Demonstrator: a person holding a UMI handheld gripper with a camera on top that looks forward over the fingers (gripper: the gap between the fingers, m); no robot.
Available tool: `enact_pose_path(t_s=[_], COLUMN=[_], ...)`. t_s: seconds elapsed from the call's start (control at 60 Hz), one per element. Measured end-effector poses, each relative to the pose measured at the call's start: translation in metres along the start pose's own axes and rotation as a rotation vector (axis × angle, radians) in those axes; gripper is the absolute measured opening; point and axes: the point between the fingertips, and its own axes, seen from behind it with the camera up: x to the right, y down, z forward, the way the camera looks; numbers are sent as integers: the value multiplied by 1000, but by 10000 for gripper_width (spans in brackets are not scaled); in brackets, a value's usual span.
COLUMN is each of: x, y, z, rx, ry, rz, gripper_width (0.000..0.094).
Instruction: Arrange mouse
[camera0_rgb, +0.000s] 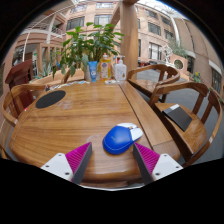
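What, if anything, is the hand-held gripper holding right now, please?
Nothing: the hand-held gripper is open, and the blue mouse lies on the wooden table between its fingers, ungripped.

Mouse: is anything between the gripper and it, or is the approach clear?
Nothing visible is in the way. The blue mouse lies on the wooden table just ahead of the open gripper, roughly centred between its fingers. The round black pad sits well off to the side.

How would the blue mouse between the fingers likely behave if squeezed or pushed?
The mouse looks like a rigid shell, so it probably won't deform. Its rounded, glossy top may slip from the open gripper. Sitting low and flat on the table, it should slide rather than tip.
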Motion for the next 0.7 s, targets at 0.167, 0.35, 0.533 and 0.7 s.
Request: enact_pose_path(t_s=[0.167,0.35,0.533,0.7], x=[2,1,0,10], y=[-24,-41,-45,-66], z=[36,59,60,59], rx=[10,30,48,60], ry=[7,31,42,95], rz=[14,13,18,20], gripper_width=[850,555,410,379])
